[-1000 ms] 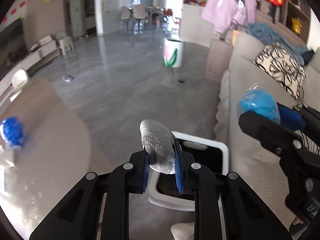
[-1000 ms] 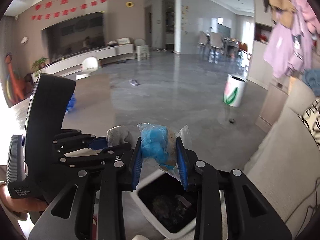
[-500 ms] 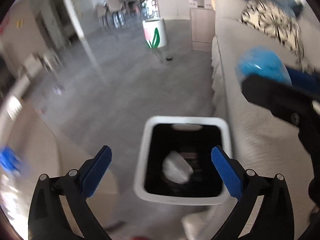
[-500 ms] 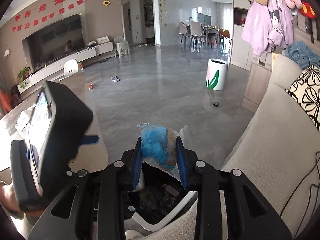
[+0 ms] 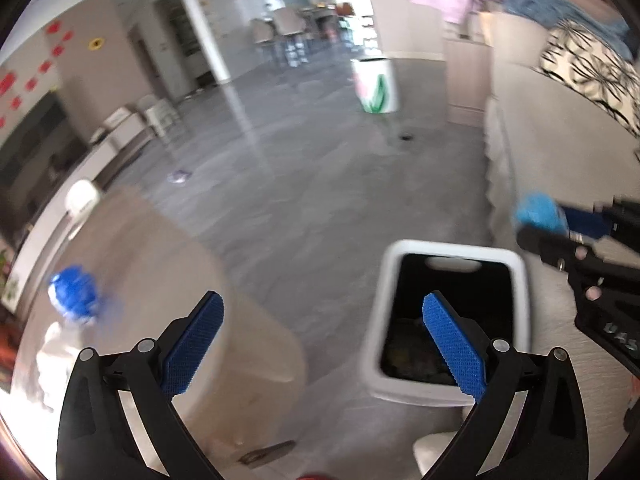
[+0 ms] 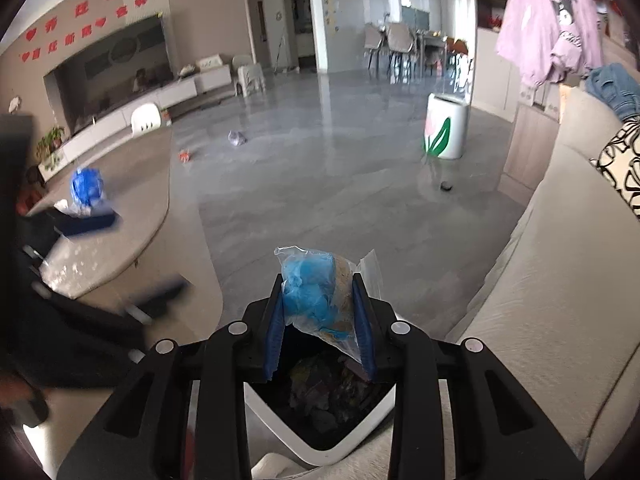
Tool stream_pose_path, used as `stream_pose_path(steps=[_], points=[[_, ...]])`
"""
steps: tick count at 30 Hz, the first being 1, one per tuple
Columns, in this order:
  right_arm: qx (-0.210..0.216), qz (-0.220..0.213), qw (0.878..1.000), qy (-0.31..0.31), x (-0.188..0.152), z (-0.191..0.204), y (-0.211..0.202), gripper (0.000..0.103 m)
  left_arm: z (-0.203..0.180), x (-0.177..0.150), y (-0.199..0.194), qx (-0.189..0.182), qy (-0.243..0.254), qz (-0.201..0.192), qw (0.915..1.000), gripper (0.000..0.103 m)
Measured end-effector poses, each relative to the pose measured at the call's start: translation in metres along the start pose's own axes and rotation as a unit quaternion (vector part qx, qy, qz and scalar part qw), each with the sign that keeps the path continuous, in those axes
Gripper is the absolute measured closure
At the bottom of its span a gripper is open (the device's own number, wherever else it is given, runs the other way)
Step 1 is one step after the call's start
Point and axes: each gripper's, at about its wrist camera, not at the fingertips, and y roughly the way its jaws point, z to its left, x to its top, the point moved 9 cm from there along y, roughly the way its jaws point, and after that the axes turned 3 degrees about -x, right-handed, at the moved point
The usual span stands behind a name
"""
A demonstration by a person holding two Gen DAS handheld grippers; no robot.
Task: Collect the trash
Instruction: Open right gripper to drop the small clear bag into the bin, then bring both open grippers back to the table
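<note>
Left gripper (image 5: 323,344): black plastic frame, two blue pads with a fine knurled texture, spread wide and holding nothing; it hangs above the gap between the rounded beige table (image 5: 132,280) and the trash bin (image 5: 448,316). Right gripper (image 6: 319,326): same build, pads pinched on a clear crinkled plastic bag (image 6: 320,294) stuffed with crumpled blue material and a tan granular patch; it sits directly over the bin's open mouth. Trash bin: rectangular, white glossy rim with rounded corners, black interior, dark mixed refuse inside; stands on the floor just beside the sofa (image 6: 560,280). Sofa: pale grey woven fabric, with a black-and-white patterned cushion (image 5: 592,76). Table: smooth, faintly reflective top carrying a second blue crumpled bundle (image 6: 86,188) in clear wrap. Floor (image 6: 340,184): polished grey stone, with a small scrap (image 6: 237,138) and a white cylindrical container (image 6: 446,126) bearing a pink-and-green tulip motif well beyond.
</note>
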Motion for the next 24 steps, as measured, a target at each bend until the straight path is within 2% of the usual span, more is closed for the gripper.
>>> stream_pose_path(steps=[1,2,3,5,7,16,21,24], points=[[-0.010,0.013,1.000,-0.013,-0.004,0.003,0.010,0.047,0.013,-0.003,-0.002,0.007,-0.010,0.003,0.9999,0.005],[-0.019,0.015,1.000,-0.020,-0.007,0.004,0.015,0.013,0.024,-0.005,-0.004,0.011,-0.021,0.002,0.9997,0.005],[-0.026,0.019,0.999,-0.026,-0.009,0.005,0.020,0.005,0.034,-0.008,-0.007,0.014,-0.033,0.001,0.9993,0.005],[-0.024,0.036,0.999,-0.033,-0.014,0.011,0.029,0.005,0.050,-0.016,-0.012,0.016,-0.054,0.001,0.9984,0.005],[-0.020,0.033,0.999,-0.033,-0.012,0.015,0.028,0.005,0.066,-0.022,-0.017,0.019,-0.077,0.000,0.9968,0.005],[0.047,-0.057,0.996,-0.055,0.049,0.077,-0.020,0.005,0.137,-0.037,-0.047,0.043,-0.154,-0.028,0.9868,0.005],[0.110,-0.103,0.986,-0.068,0.086,0.136,-0.042,0.005,0.184,-0.054,-0.066,0.070,-0.195,-0.040,0.9775,0.005],[0.130,-0.122,0.980,-0.092,0.101,0.174,-0.049,0.005,0.218,-0.067,-0.077,0.092,-0.222,-0.048,0.9696,0.005]])
